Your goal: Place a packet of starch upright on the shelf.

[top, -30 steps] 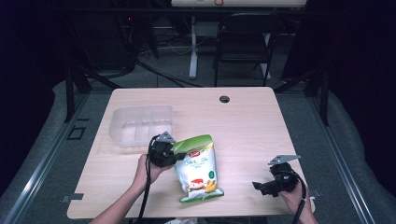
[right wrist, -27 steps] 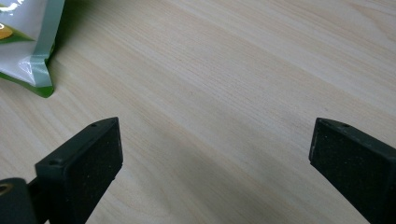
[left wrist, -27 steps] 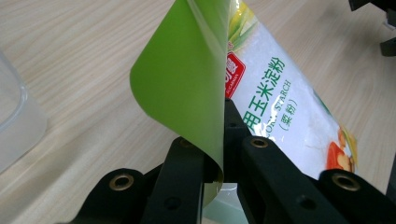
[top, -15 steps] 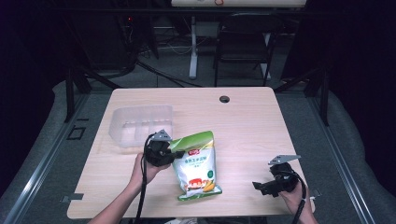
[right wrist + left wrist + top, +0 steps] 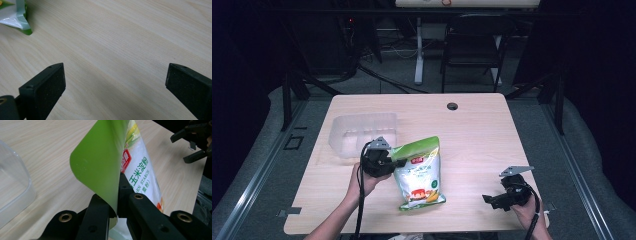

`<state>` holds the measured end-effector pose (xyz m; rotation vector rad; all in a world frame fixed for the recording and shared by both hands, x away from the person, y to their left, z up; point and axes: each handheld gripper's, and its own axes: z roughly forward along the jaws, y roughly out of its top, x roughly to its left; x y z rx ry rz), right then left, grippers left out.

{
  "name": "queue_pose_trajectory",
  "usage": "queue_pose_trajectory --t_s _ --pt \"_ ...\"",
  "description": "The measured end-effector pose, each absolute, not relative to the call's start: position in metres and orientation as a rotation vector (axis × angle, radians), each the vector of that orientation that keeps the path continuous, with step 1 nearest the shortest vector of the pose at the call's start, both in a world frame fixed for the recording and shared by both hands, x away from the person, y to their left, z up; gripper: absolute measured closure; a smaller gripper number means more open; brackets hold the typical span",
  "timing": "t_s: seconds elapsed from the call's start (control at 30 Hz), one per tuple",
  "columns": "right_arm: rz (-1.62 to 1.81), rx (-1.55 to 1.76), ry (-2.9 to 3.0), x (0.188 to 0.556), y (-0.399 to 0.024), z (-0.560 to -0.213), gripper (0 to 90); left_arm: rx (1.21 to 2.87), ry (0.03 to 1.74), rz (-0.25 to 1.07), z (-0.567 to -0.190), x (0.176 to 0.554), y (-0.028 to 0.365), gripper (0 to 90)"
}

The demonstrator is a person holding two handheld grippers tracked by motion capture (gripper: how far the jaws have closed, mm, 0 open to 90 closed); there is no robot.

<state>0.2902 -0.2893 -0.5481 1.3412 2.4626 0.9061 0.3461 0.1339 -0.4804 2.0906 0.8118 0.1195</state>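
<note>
The left hand-held gripper (image 5: pixel 398 161) is clenched on the upper left corner of the corn starch bag (image 5: pixel 418 172); in the left gripper view the green top edge of the bag (image 5: pixel 100 162) runs down between the two black jaws, which are closed against it from either side. The bag lies on the counter (image 5: pixel 492 145), long axis running from the far edge toward the person, sealed top farthest away and bottom seam nearest. Its top corner curls up off the surface at the grip; the remainder appears to rest flat. The bag extends to the right of the left hand-held gripper and toward the person.

The clear plastic container (image 5: pixel 361 133) sits just beyond and left of that gripper, near but apart from the bag.

The right hand-held gripper (image 5: pixel 492 200) is released, jaws wide apart over bare wood, holding nothing. It stands well apart to the right of the bag's bottom end. The left hand is the nearer.
</note>
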Motion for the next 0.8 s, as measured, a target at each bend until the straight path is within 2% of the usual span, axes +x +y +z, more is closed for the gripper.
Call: queue_pose_trajectory --t_s 0.8 --pt "0.906 1.343 2.463 0.291 -0.29 -0.548 2.2 2.07 0.701 0.156 -0.45 0.325 0.13 90.0"
